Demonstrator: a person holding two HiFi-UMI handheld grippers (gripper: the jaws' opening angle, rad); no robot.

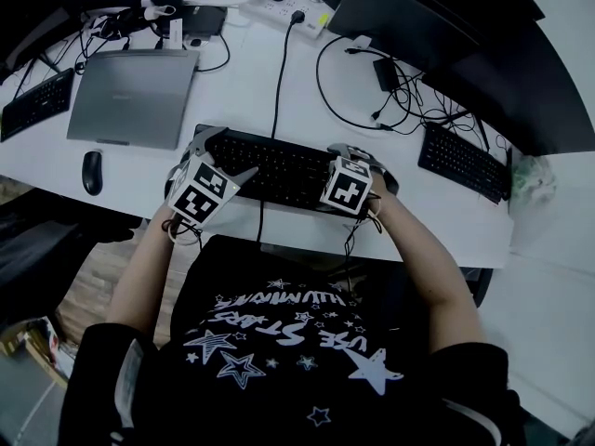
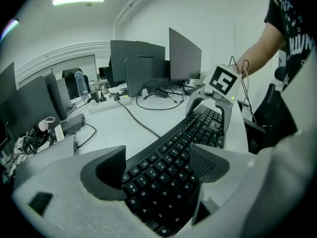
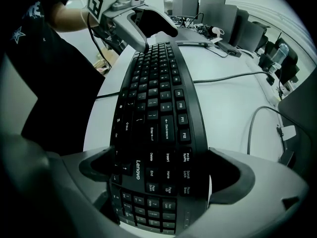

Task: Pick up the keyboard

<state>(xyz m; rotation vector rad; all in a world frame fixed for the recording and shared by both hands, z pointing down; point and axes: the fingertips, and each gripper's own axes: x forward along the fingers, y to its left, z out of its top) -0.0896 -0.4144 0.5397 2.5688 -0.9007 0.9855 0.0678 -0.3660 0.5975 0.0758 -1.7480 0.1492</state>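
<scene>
Black star-print shirt [image 1: 279, 342] fills bottom of head view, both forearms reaching to white desk [image 1: 232, 100]. Black keyboard [image 1: 279, 167] lies along desk's near edge. At its left end, left gripper [image 1: 226, 154]: fingers pinch back and front edges. At numpad end, right gripper [image 1: 364, 161]: fingers pressed on both long edges. Cannot tell if keyboard is off desk. Black mouse [image 1: 91, 171] left of it, closed grey laptop [image 1: 130, 96] behind, second keyboard [image 1: 462, 161] to right
</scene>
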